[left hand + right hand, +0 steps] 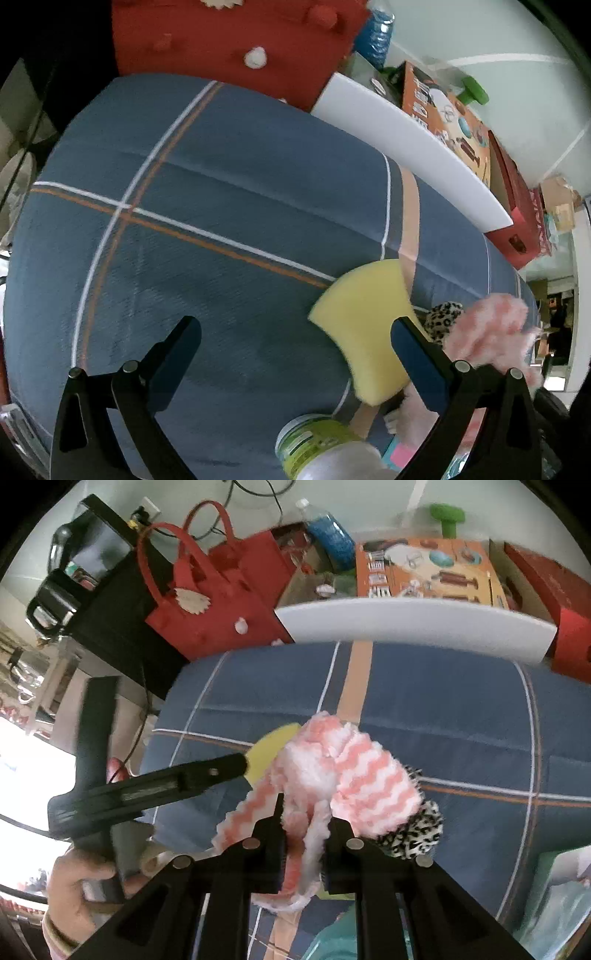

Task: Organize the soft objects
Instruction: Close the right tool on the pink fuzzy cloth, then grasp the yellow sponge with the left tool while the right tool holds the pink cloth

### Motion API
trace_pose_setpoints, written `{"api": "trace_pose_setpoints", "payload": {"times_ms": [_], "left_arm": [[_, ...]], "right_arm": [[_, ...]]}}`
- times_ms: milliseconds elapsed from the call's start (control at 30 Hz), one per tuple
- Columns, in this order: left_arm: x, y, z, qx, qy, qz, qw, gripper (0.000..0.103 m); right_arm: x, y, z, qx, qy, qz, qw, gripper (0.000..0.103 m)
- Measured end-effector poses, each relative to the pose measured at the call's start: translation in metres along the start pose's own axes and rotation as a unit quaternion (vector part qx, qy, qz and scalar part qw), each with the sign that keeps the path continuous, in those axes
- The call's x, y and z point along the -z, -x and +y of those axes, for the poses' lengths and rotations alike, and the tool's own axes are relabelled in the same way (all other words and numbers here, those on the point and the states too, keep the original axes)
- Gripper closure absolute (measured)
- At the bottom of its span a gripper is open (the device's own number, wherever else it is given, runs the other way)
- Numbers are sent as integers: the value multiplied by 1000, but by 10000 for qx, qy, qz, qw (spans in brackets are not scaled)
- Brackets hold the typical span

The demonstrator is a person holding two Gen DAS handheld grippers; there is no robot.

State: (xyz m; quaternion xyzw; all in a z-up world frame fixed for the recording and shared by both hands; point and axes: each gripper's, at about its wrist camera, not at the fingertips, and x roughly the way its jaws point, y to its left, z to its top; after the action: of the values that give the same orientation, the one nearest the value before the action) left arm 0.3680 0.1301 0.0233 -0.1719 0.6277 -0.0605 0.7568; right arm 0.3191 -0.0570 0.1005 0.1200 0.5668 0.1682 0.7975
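Observation:
My right gripper is shut on a fluffy pink-and-white zigzag cloth and holds it above the blue plaid bedspread. The cloth also shows blurred at the right of the left wrist view. My left gripper is open and empty above the bedspread. A yellow sponge lies just inside its right finger; it peeks out behind the cloth in the right wrist view. A leopard-print soft item lies under the cloth, also seen in the left wrist view.
A red felt bag stands at the bed's far left corner. A white board, an orange box, a red box and a blue bottle line the far side. A green-labelled jar lies near me.

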Motion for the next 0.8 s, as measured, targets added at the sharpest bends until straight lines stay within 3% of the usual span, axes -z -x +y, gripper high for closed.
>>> {"api": "trace_pose_setpoints", "payload": {"times_ms": [233, 300, 433, 533, 800], "left_arm": [[-3, -18, -15, -9, -277, 376, 9989, 4], [-5, -23, -17, 106, -282, 493, 9983, 19], [-9, -26, -21, 225, -412, 515, 9976, 26], [-8, -26, -20, 600, -389, 535, 9960, 53], [-2, -20, -17, 729, -349, 299, 9963, 65]], "right_arm": [[-3, 24, -7, 123, 57, -296, 9995, 88], [-4, 27, -9, 159, 61, -329, 9993, 88], [-3, 29, -13, 176, 56, -332, 9993, 88], [-3, 29, -17, 153, 17, -339, 9993, 88], [-3, 35, -28, 118, -188, -387, 9990, 88]]}}
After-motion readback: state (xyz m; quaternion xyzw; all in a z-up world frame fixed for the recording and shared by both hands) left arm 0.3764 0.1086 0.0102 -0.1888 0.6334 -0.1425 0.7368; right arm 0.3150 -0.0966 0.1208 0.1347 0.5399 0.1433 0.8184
